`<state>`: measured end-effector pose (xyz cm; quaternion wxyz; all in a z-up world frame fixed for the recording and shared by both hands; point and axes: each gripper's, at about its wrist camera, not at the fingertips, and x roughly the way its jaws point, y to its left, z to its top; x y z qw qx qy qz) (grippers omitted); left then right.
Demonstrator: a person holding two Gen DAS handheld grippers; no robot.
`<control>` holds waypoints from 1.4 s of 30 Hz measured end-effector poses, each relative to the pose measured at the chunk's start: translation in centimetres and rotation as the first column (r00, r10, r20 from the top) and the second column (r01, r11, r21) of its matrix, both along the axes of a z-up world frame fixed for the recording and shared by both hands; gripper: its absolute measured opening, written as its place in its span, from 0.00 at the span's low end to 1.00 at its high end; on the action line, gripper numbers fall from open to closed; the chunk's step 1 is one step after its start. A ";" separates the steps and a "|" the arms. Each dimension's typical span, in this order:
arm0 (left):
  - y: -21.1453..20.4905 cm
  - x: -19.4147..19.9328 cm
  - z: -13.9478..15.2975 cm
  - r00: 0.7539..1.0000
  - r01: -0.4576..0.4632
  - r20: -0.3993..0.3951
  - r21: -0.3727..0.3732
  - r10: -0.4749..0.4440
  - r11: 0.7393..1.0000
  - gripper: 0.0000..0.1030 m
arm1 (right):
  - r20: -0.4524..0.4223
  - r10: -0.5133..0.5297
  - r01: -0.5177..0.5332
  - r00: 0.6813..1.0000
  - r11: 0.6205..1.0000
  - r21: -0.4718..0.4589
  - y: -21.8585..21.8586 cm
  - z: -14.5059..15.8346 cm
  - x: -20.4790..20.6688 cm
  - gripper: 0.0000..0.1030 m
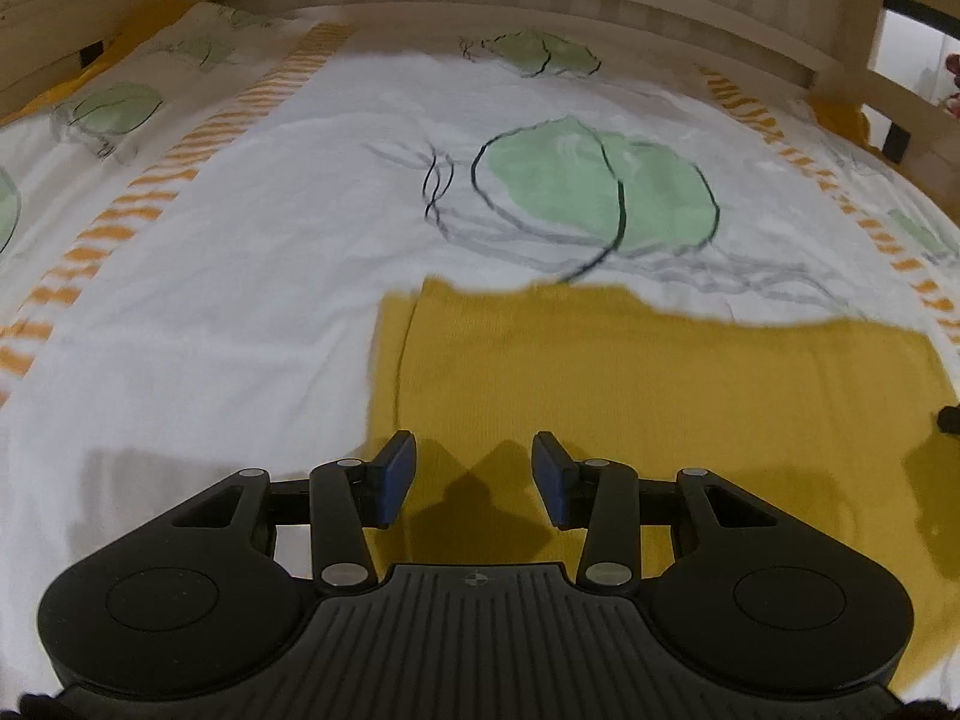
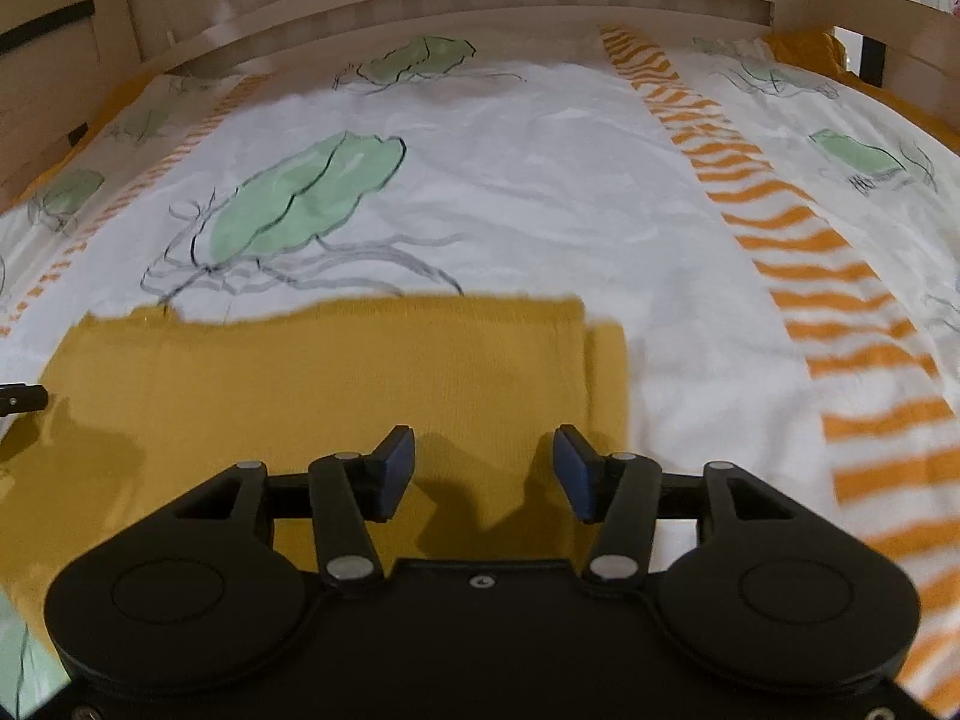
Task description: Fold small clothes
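Left claw [image 1: 474,477] and right claw [image 2: 483,474] both gape wide, holding nothing, poised over the mustard cloth [image 1: 630,372] on the bed [image 1: 240,240] toward 12 o'clock.

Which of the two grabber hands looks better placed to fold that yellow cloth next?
Neither clearly: both hang open over the yellow garment, left gripper by its left edge, right gripper by its right edge.
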<state>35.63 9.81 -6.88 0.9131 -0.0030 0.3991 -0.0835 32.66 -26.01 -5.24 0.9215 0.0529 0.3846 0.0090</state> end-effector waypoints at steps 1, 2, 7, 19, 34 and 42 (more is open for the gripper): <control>0.1 -0.6 -0.3 1.000 -0.001 -0.005 0.007 0.001 1.000 0.40 | -0.007 0.000 0.000 1.000 1.000 -0.007 -0.1 -0.1 -0.7 0.60; 0.2 -1.1 -0.5 1.000 -0.004 -0.011 0.016 0.005 1.000 0.40 | -0.015 0.002 -0.003 1.000 1.000 -0.011 -0.2 -0.3 -1.3 0.63; 0.5 -3.1 -1.0 1.000 -0.024 -0.008 0.029 0.024 0.999 0.45 | -0.034 0.009 -0.009 0.999 1.000 -0.012 -0.7 -0.9 -3.9 0.69; 0.8 -3.0 -2.8 0.996 -0.049 -0.079 0.003 0.049 0.999 0.55 | -0.004 0.061 -0.060 0.998 0.982 0.177 -3.1 -2.9 -5.3 0.94; 0.6 -3.0 -2.7 0.996 -0.044 -0.081 0.025 0.046 0.999 0.55 | 0.007 0.084 -0.084 0.996 0.984 0.159 -2.3 -3.1 -5.5 1.00; 0.5 -3.2 -2.7 0.996 -0.047 -0.075 0.027 0.049 0.999 0.55 | 0.009 0.027 -0.029 1.000 0.949 0.313 -4.4 -3.0 -5.3 1.00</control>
